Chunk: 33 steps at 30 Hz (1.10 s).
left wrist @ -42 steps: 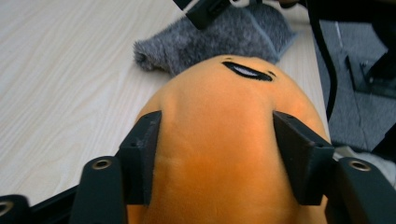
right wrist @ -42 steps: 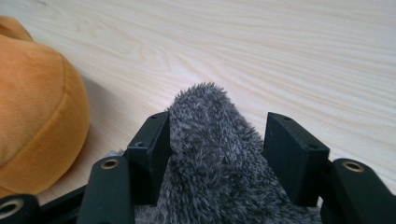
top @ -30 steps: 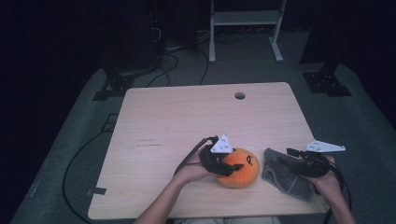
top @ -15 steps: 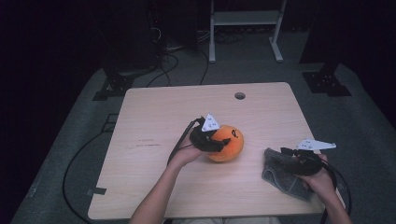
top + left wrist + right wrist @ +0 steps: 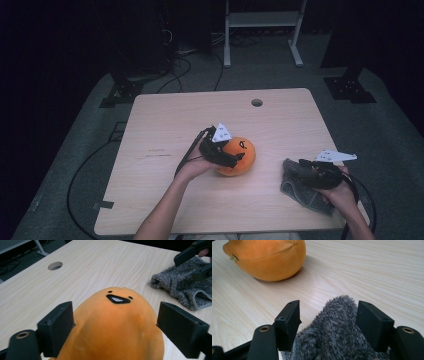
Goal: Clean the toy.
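An orange plush toy (image 5: 112, 325) with a black stitched face, a mottled grey fuzzy cloth (image 5: 182, 290), a pale wood-grain table (image 5: 165, 135).

Overhead, looking forward and down on the table (image 5: 165, 125); both gripper views low, close, sharing the orange plush (image 5: 117, 322) and grey cloth (image 5: 337, 335).

I find no text, label, brand or number that I can read anywhere. The toy (image 5: 117, 325) between my left jaws bears only a stitched face, no letters. The small tag on its seam is too small for me to read.
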Each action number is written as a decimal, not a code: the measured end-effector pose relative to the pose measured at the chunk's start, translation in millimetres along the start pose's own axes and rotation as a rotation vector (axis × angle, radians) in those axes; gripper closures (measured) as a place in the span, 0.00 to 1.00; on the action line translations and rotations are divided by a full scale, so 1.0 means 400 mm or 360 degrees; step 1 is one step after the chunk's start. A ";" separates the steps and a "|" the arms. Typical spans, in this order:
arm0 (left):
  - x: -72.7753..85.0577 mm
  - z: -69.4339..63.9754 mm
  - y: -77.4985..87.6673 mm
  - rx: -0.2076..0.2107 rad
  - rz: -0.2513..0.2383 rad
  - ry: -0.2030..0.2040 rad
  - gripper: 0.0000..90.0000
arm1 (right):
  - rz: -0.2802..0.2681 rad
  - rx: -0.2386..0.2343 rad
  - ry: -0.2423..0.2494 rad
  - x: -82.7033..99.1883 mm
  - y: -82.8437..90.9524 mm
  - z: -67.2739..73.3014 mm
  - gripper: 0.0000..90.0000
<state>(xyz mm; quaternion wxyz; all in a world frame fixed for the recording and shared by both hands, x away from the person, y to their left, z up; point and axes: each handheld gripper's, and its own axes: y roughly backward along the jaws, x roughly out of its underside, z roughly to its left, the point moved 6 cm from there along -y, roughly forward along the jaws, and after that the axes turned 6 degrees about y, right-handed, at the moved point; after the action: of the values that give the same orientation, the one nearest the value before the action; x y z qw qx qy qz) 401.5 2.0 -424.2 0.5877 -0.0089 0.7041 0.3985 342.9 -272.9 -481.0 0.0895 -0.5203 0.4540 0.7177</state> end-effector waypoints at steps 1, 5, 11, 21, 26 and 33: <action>0.000 0.000 0.003 0.0005 0.0000 -0.0003 0.13 | -0.0002 -0.0003 -0.0002 0.000 0.000 0.000 0.39; 0.000 -0.001 0.015 0.0019 -0.0001 -0.0009 0.12 | 0.0006 -0.0006 0.0000 0.001 -0.001 0.000 0.39; 0.008 0.009 0.031 -0.0008 -0.0005 0.0018 0.10 | 0.0006 -0.0021 -0.0004 0.000 -0.004 0.001 0.39; 0.028 0.014 0.075 -0.0030 -0.0016 0.0038 0.09 | 0.0004 -0.0030 0.0001 -0.002 -0.004 0.007 0.39; 0.032 0.008 0.099 -0.0025 -0.0047 0.0037 0.09 | 0.0004 -0.0031 0.0002 -0.001 -0.003 0.008 0.39; 0.045 0.013 0.127 -0.0061 -0.0071 0.0067 0.08 | -0.0013 -0.0026 0.0005 -0.007 0.001 0.015 0.39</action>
<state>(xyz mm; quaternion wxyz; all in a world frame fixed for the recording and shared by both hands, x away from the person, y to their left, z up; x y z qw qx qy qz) 375.7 47.9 -411.3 0.5813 -0.0443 0.7082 0.3982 340.1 -267.7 -478.0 0.0876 -0.5241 0.4459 0.7203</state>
